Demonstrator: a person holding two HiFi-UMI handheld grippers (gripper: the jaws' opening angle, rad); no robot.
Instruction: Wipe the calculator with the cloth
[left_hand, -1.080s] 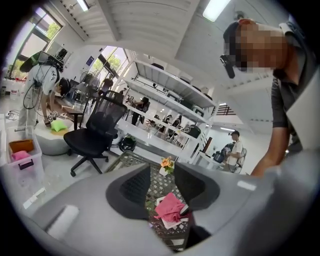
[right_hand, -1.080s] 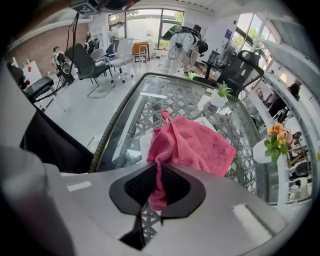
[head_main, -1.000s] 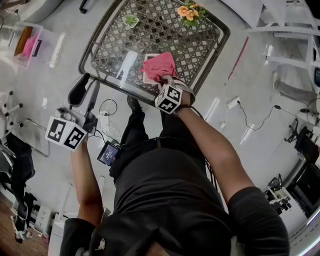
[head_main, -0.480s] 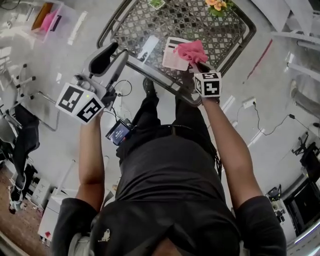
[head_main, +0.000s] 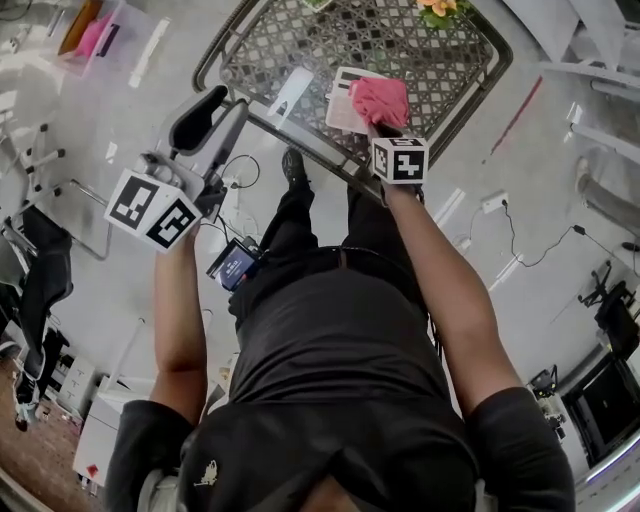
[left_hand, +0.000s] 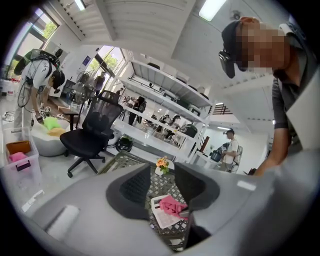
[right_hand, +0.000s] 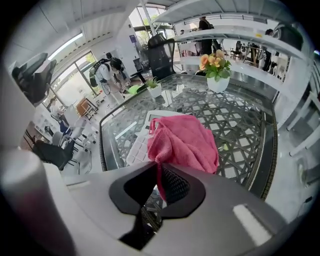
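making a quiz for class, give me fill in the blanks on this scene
The right gripper has its jaws shut on a ___ cloth.
The cloth covers part of the white ___ on the table.
The left gripper has its jaws ___ and holds nothing.
Missing: pink; calculator; open.

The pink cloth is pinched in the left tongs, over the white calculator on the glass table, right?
Not quite. The pink cloth is pinched in the right tongs, as the right gripper view shows. The left tongs are open and empty. The rest holds: the cloth is over the white calculator on the glass table.
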